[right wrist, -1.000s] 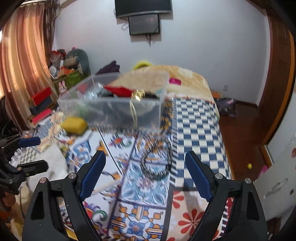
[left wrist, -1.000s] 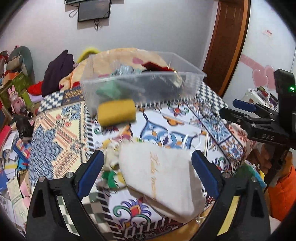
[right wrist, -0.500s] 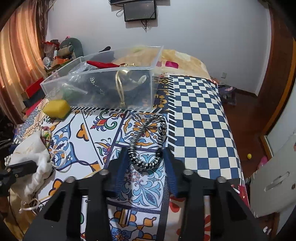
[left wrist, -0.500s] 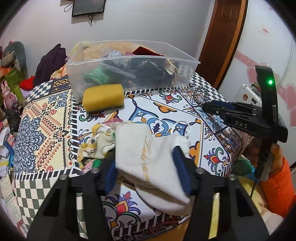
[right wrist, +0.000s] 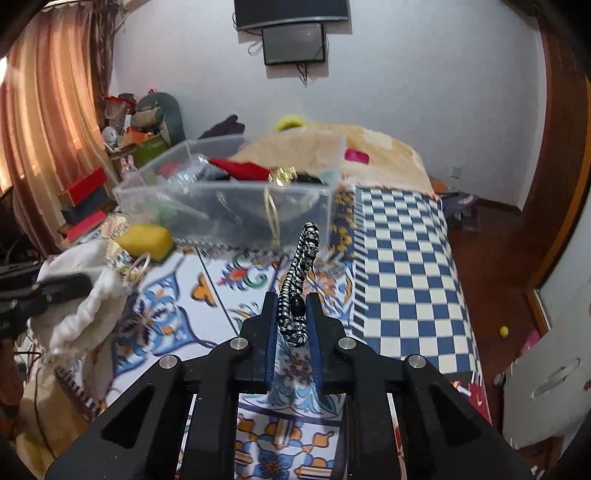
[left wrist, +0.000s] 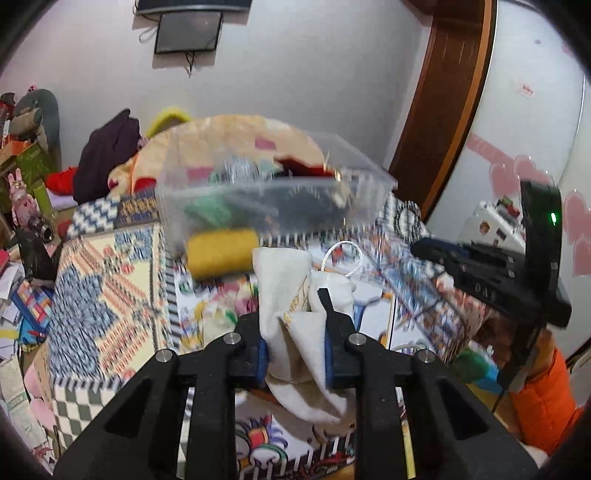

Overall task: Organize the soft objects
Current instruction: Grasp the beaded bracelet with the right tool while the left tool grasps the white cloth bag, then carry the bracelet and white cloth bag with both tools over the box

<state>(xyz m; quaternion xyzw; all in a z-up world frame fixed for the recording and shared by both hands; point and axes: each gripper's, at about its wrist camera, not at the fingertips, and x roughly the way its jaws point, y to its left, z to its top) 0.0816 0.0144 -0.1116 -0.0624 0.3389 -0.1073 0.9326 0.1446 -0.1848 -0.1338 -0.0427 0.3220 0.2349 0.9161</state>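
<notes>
Left wrist view: left gripper (left wrist: 295,332) squeezes a white cloth bag (left wrist: 295,314).
Right wrist view: right gripper (right wrist: 291,314) pinches a black-and-white beaded bracelet (right wrist: 299,280).
Behind: clear plastic box (right wrist: 229,206), yellow sponge (right wrist: 146,240).

Home bedroom: bed (right wrist: 399,236), curtains (right wrist: 40,140), wall-mounted TV (right wrist: 293,13).

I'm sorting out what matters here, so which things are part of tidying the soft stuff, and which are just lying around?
Part of the job:
- cream drawstring pouch, clamped in the left gripper
- black-and-white cord loop, clamped in the right gripper
- clear plastic bin, already holding items
- yellow sponge beside the bin

Just lying about:
- wall screen
- curtain
- dark clothing
</notes>
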